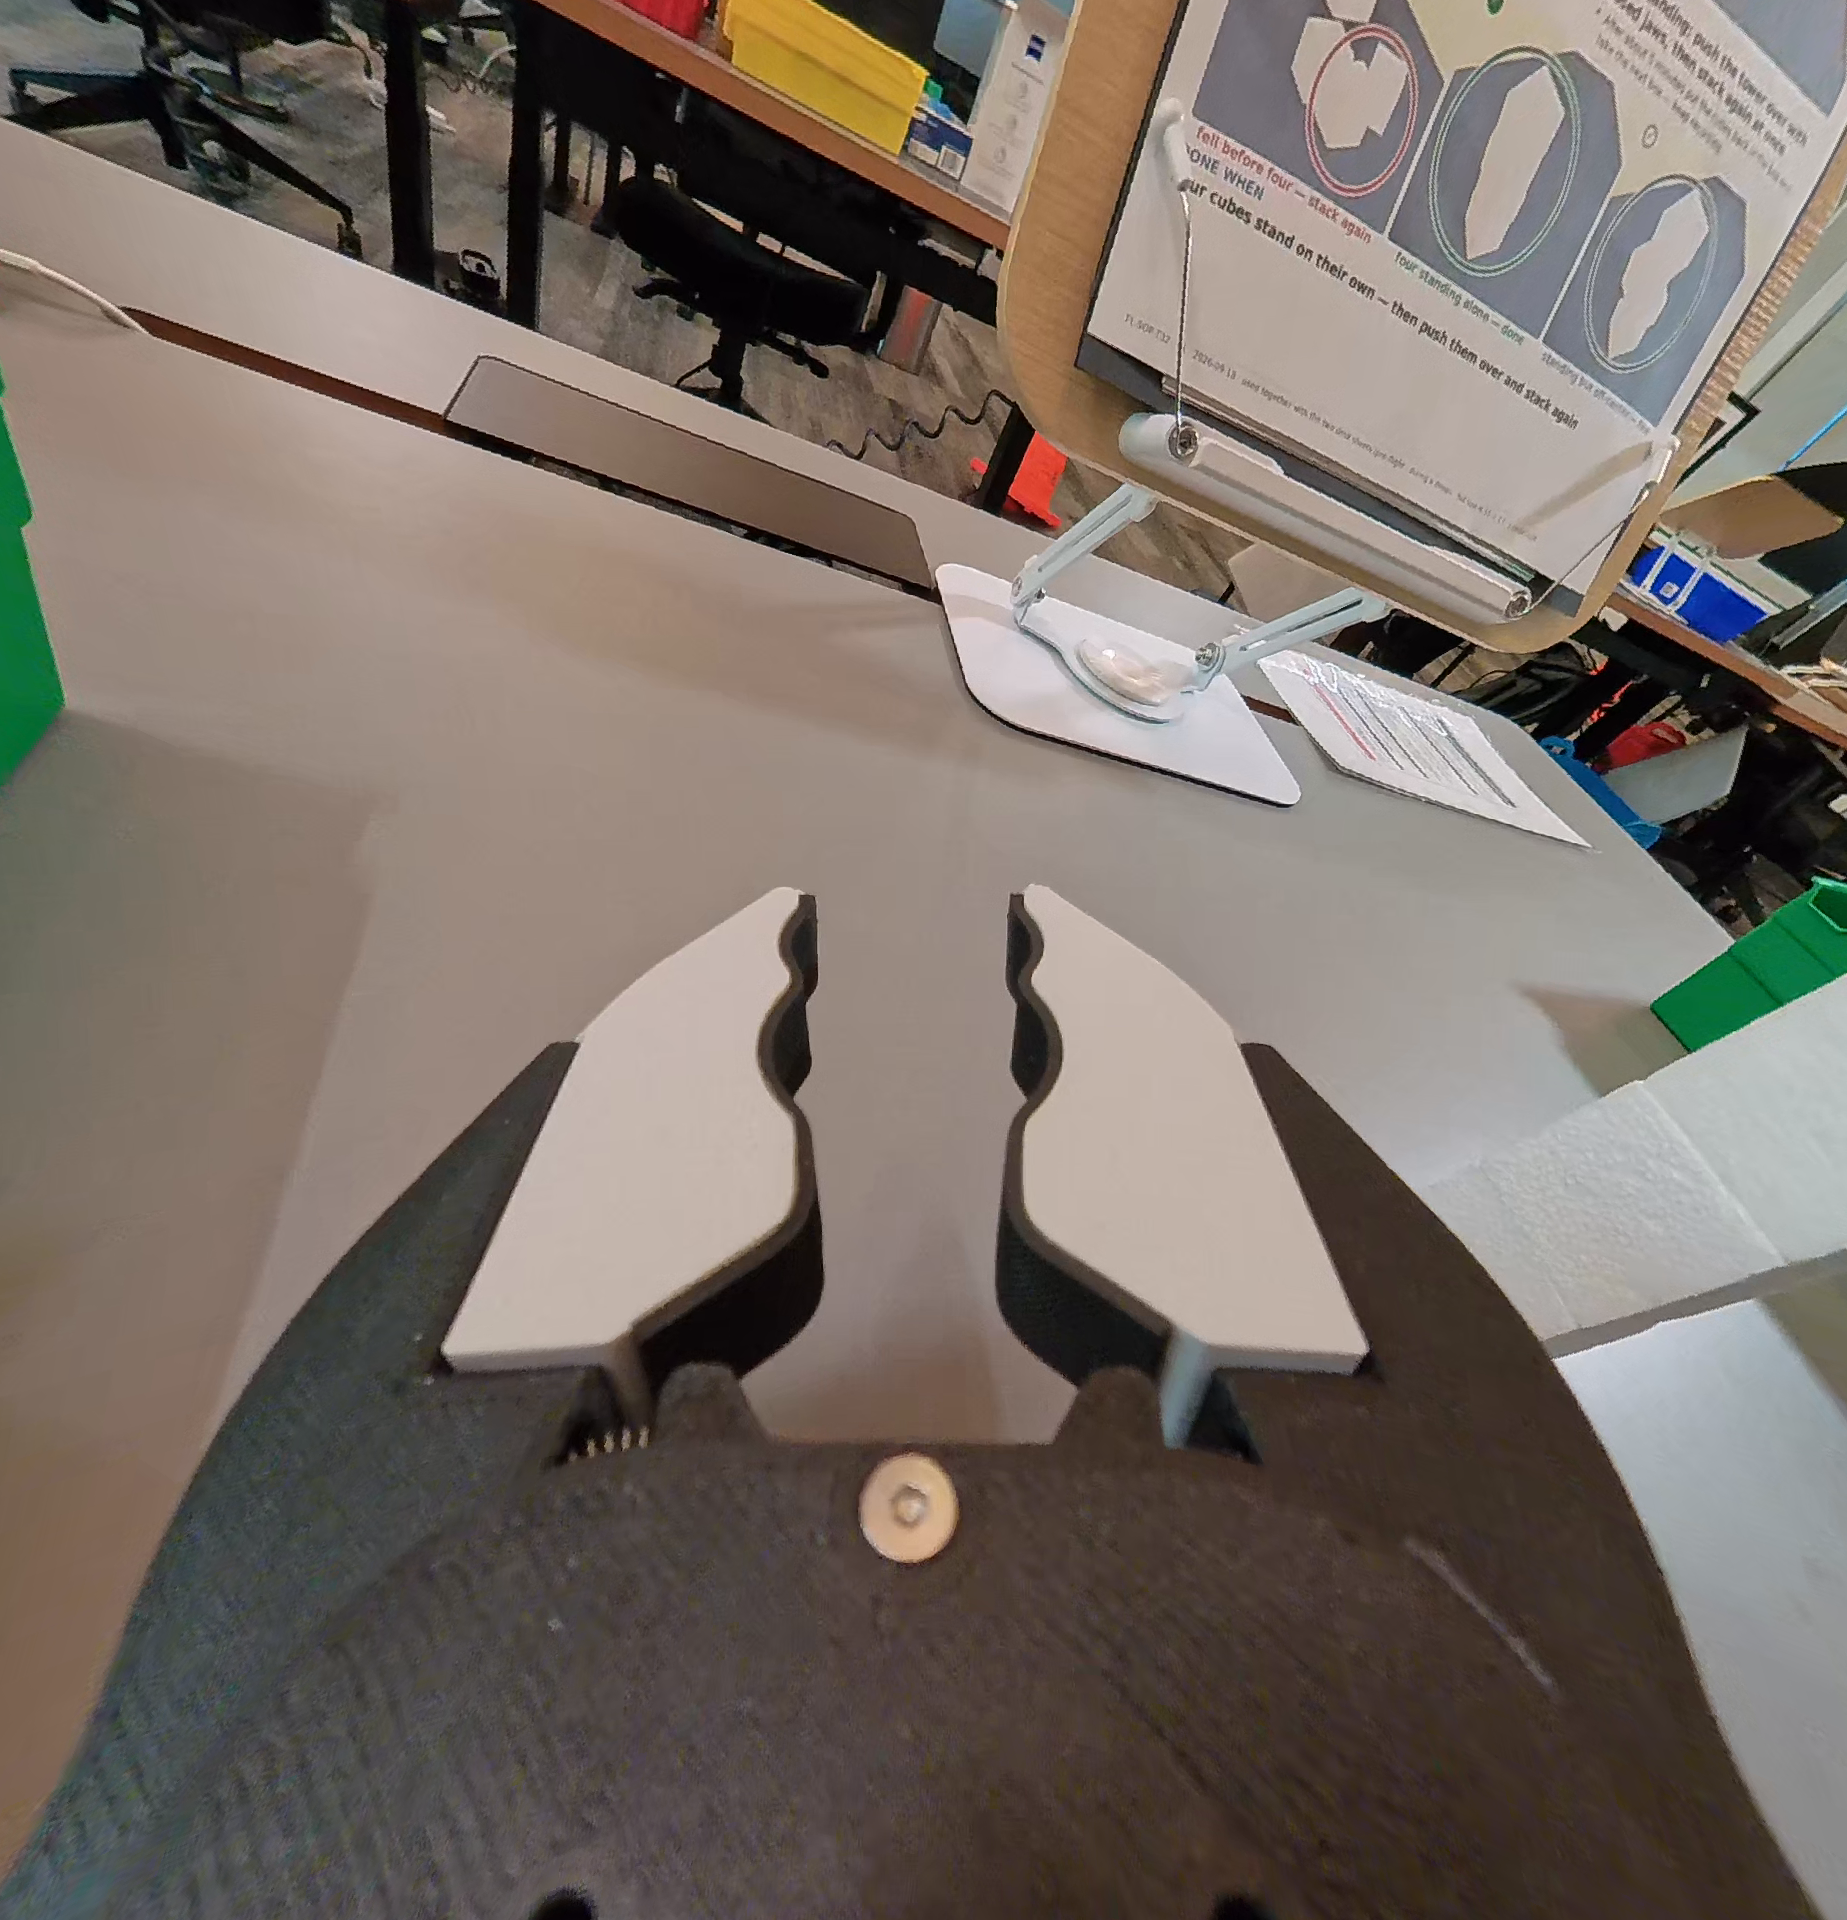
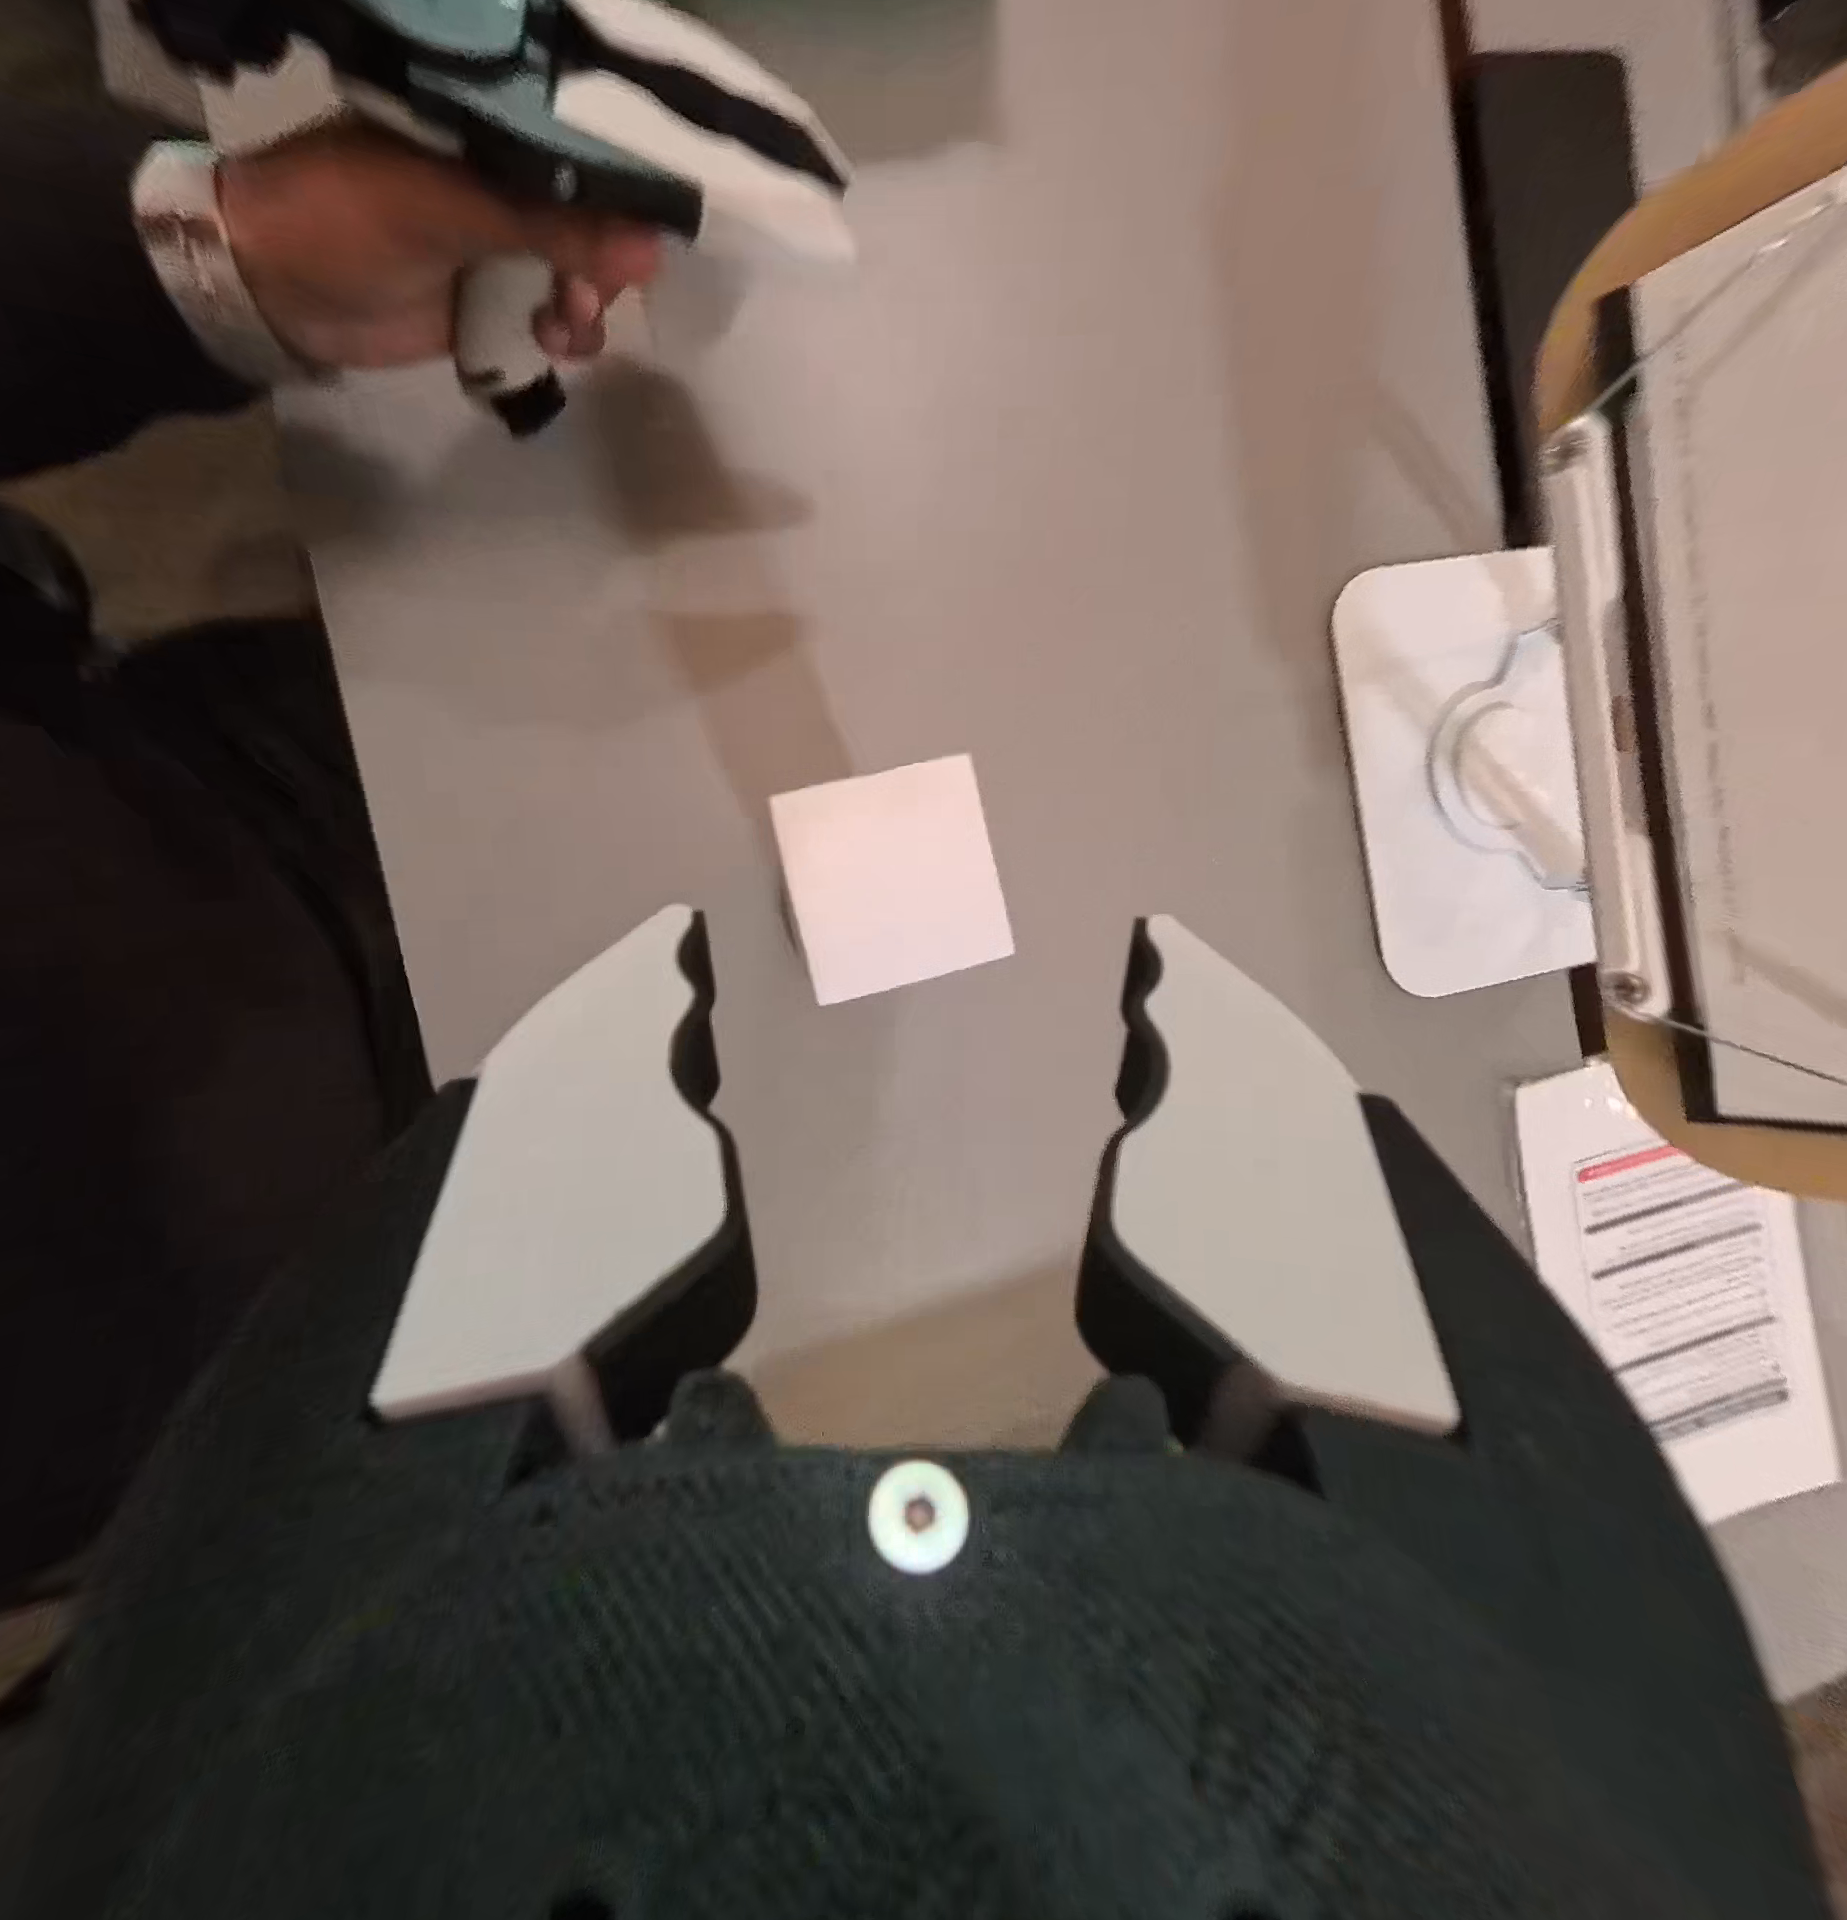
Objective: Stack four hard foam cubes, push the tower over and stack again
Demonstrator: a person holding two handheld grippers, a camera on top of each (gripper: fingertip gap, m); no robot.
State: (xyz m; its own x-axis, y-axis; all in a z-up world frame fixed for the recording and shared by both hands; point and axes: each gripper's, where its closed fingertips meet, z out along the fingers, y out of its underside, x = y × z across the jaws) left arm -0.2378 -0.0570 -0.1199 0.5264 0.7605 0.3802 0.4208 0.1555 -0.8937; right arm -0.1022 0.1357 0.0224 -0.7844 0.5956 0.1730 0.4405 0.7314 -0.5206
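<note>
I hover my right hand-held gripper [image 2: 919, 935], fingers spread, above the foam tower [image 2: 891, 878]; I should retreat straight, avoiding bumps.

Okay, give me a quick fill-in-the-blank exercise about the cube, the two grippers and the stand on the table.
1. The top face of the white foam cube looks ____ in shape.
2. The right gripper is ____, with nothing between its fingers.
3. The left gripper holds ____.
4. The document stand rests on the grey ____.

Missing words: square; open; nothing; table
</note>
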